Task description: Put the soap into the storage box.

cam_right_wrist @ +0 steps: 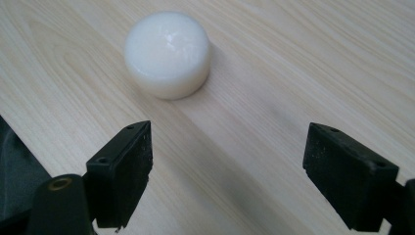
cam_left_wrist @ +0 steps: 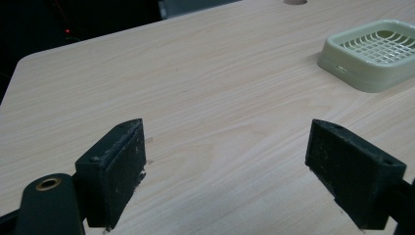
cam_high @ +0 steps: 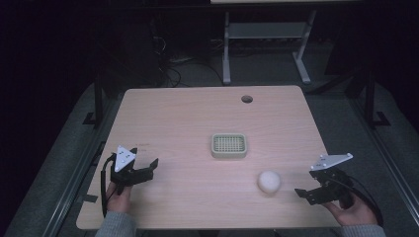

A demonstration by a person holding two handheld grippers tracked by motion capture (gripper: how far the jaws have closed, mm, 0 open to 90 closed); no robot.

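High view: a white soap bar [cam_high: 269, 181] sits at lower right of the tabletop [cam_high: 188, 118], just beside the right gripper [cam_high: 309, 191], seemingly aimed for a pick; a pale green slotted dish [cam_high: 229, 145] waits at centre, likely its destination. The left gripper [cam_high: 150, 167] hovers at lower left.

Left gripper view: fingers [cam_left_wrist: 115, 169] spread wide, holding nothing, dish at upper right.

Right gripper view: fingers [cam_right_wrist: 122, 171] gape wide, touching nothing, soap bar at upper left ahead.

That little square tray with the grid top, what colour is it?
The tray is a pale green, with a lattice of small square holes; the left gripper view shows it best.
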